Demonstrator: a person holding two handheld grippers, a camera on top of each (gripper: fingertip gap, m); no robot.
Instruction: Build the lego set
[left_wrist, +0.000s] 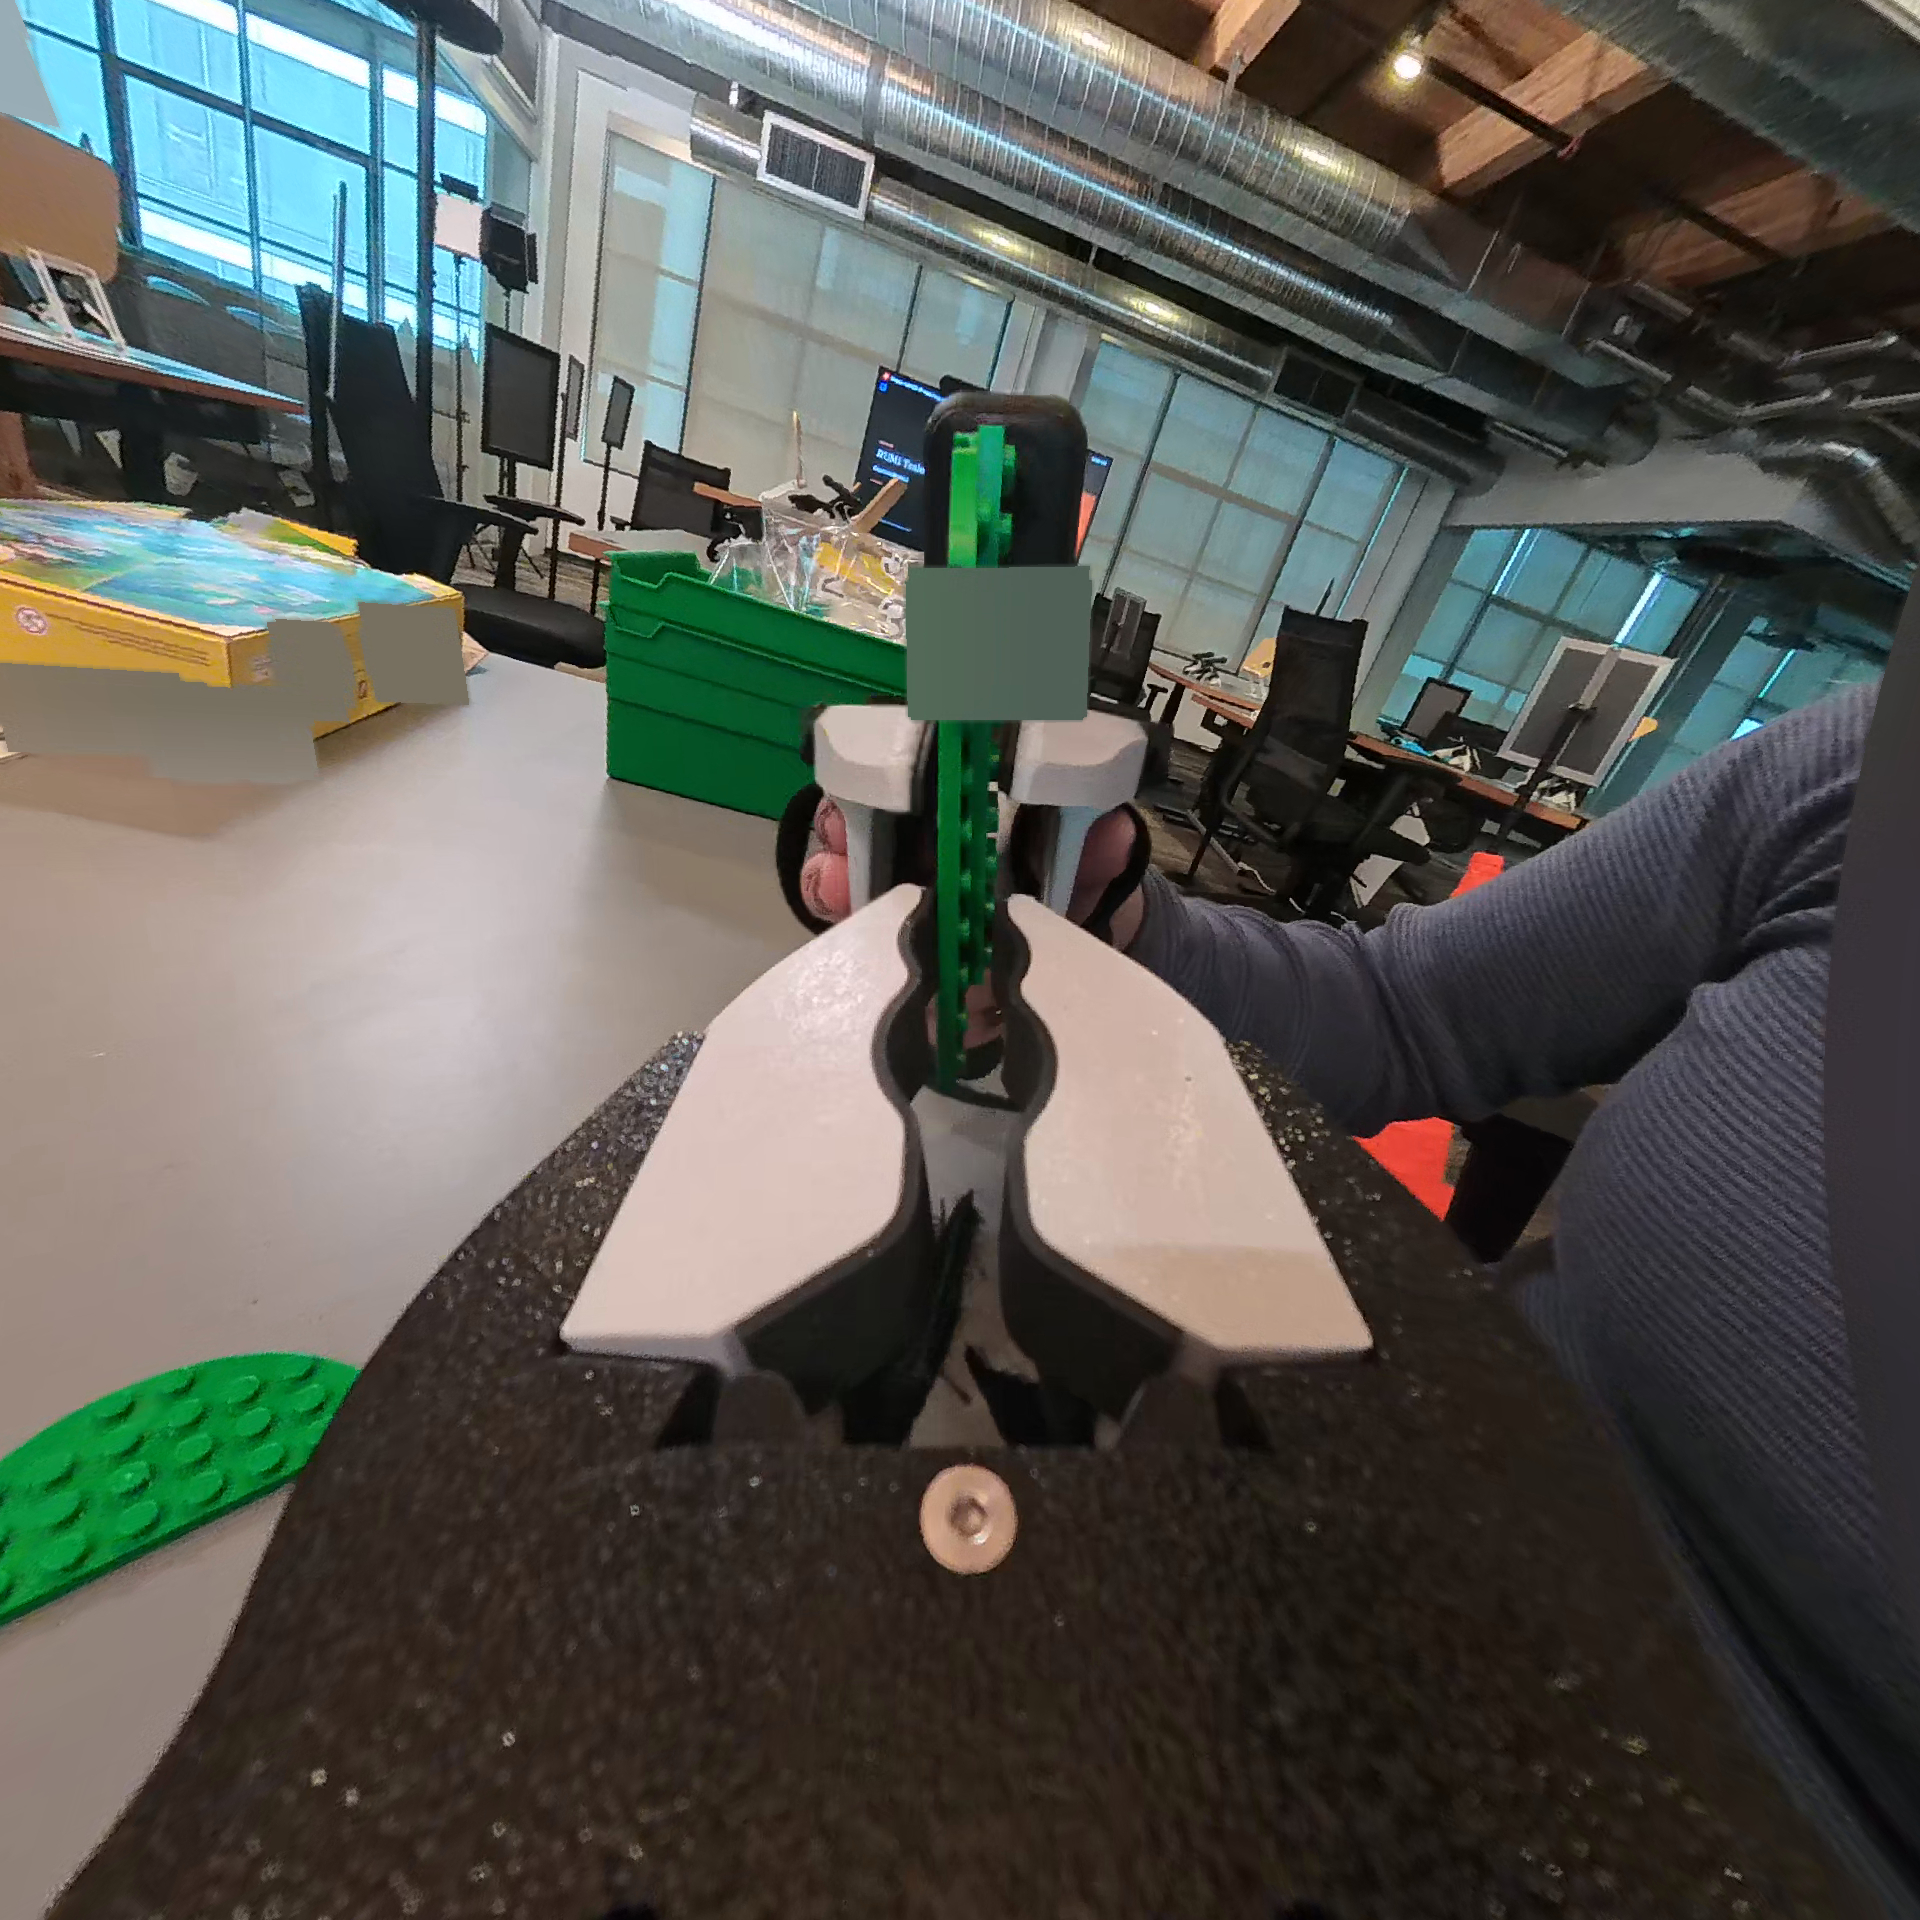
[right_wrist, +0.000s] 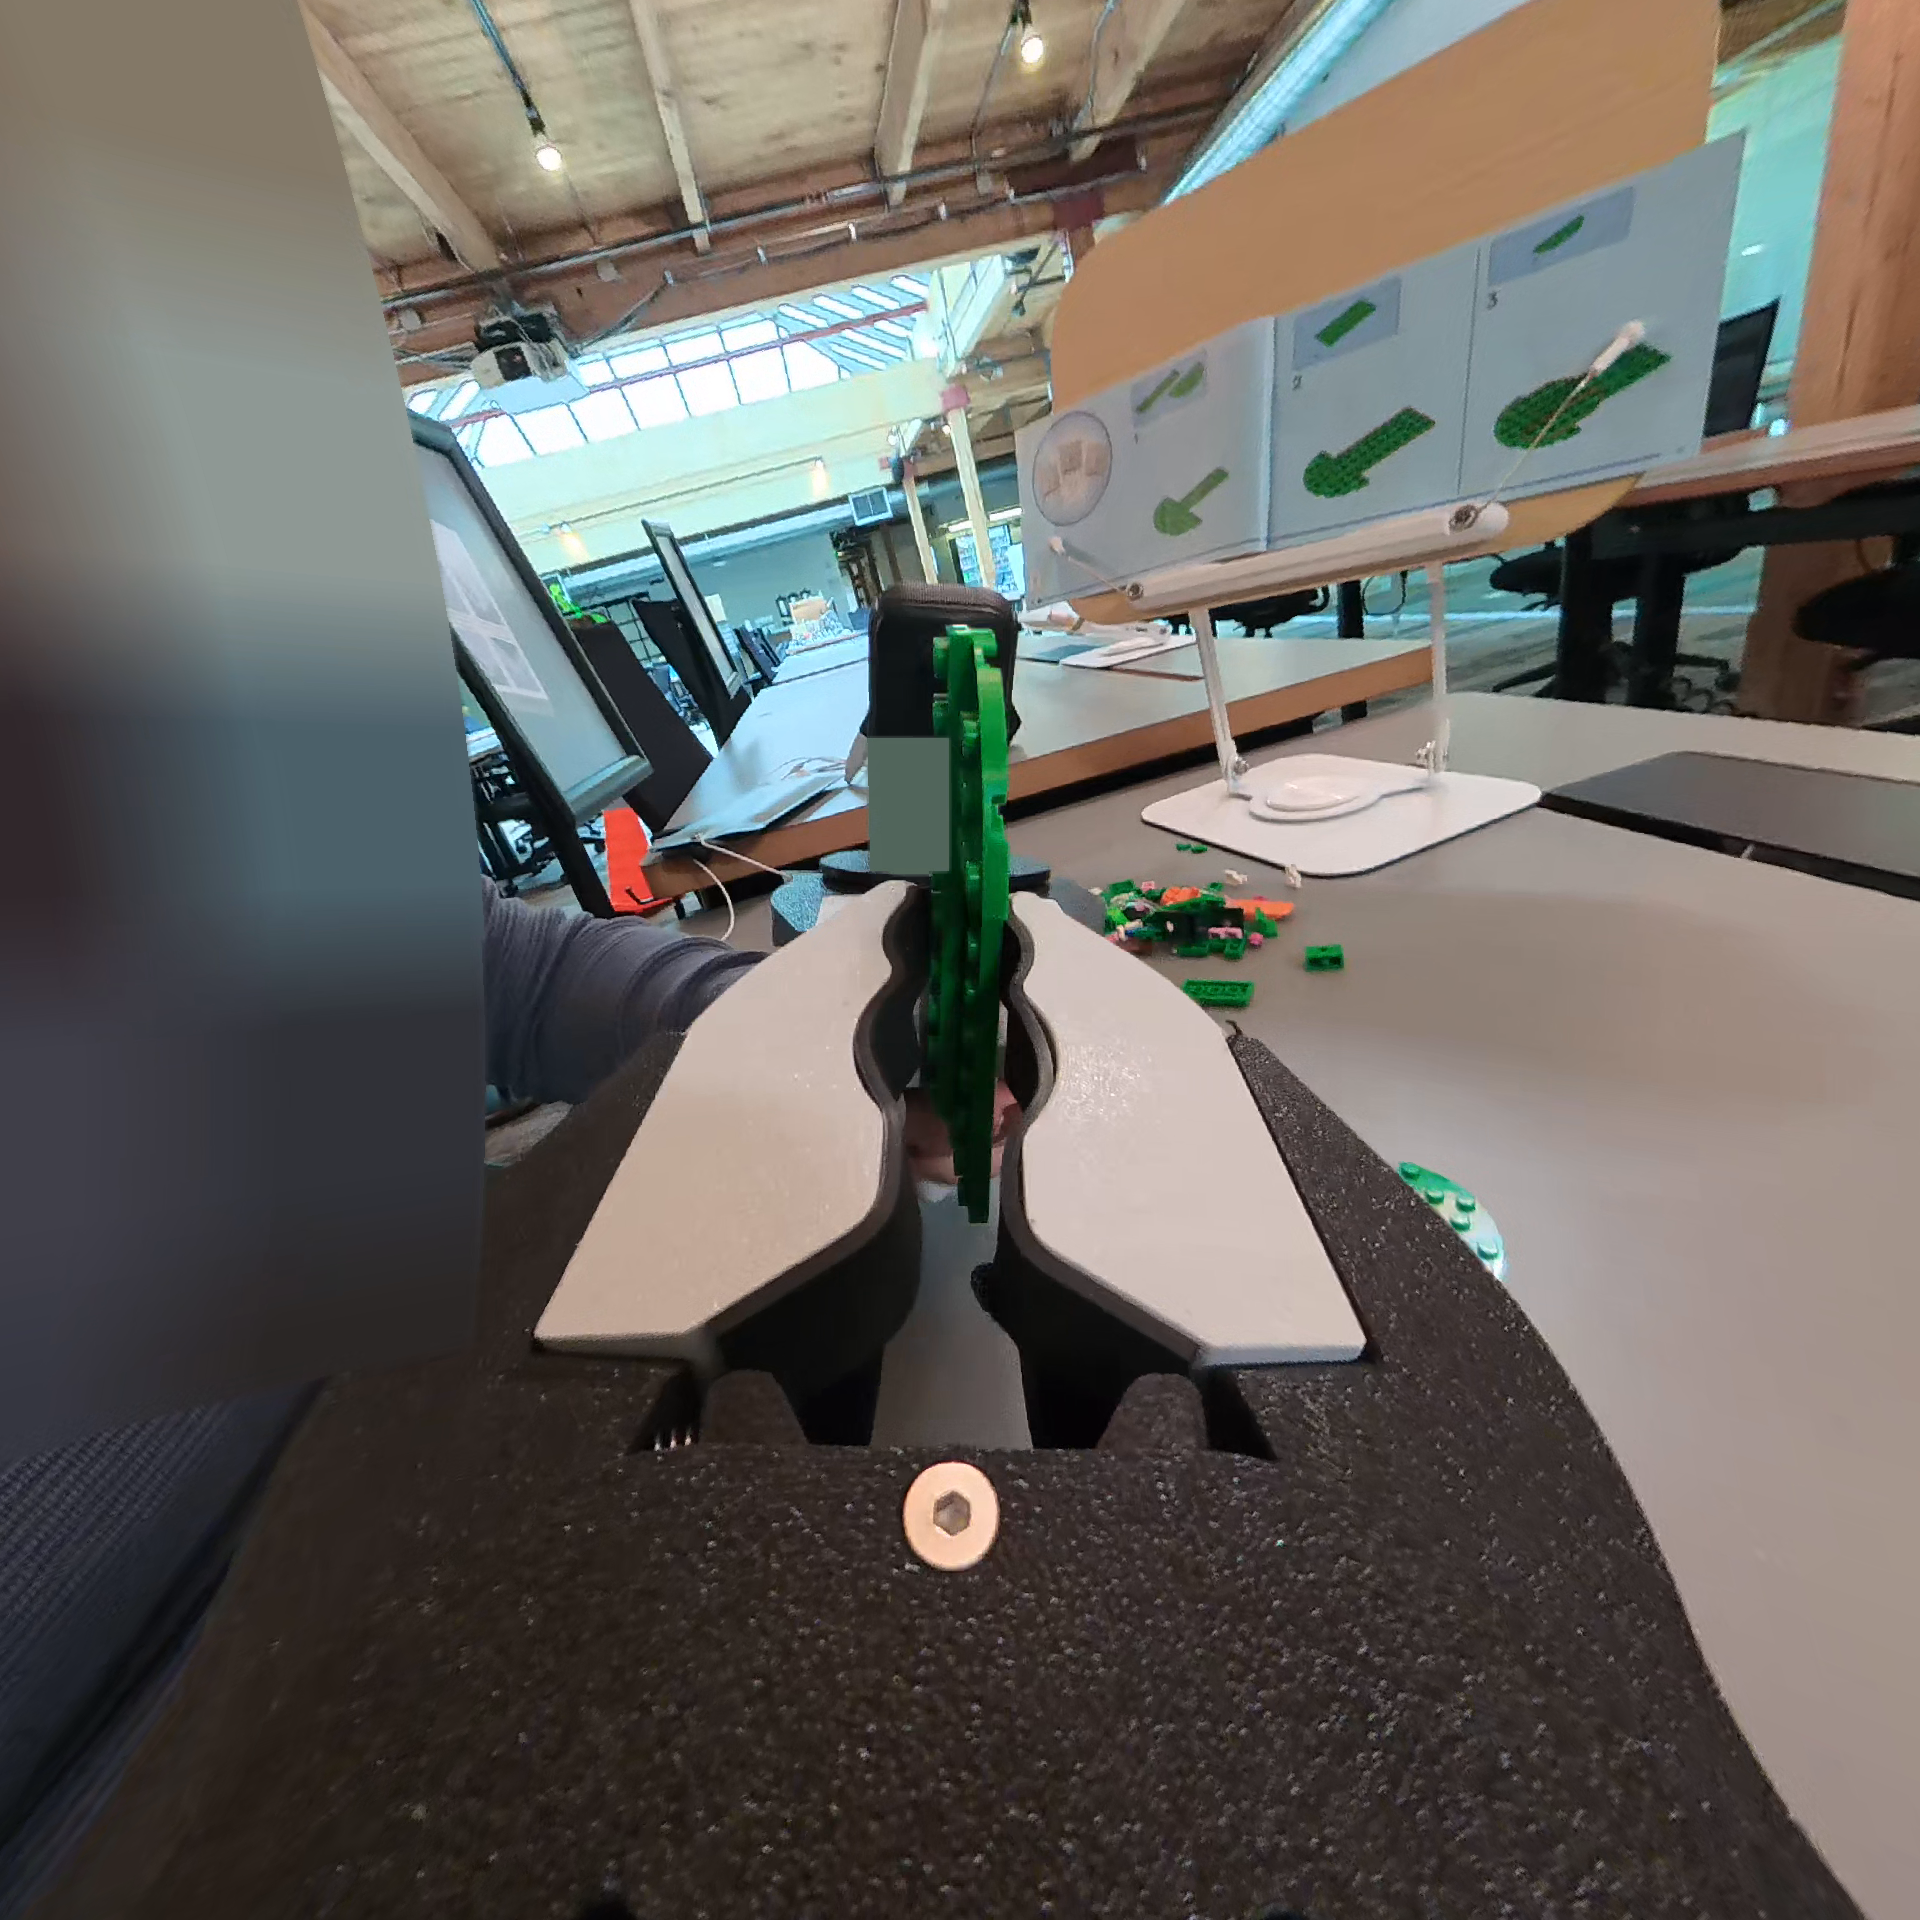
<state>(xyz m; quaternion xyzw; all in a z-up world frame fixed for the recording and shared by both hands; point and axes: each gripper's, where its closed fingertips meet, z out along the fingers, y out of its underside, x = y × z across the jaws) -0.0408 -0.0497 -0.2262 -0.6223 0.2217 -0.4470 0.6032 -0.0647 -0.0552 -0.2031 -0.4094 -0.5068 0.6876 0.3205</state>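
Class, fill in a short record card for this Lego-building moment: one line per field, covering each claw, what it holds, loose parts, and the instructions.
left claw: shut on green plate assembly, held edge-on and upright
right claw: shut on the same green plate assembly from the opposite end
spare rounded green plate: flat on the grey table
loose bricks: small pile on the table
instruction booklet: open on white stand
green bins: stacked, far side
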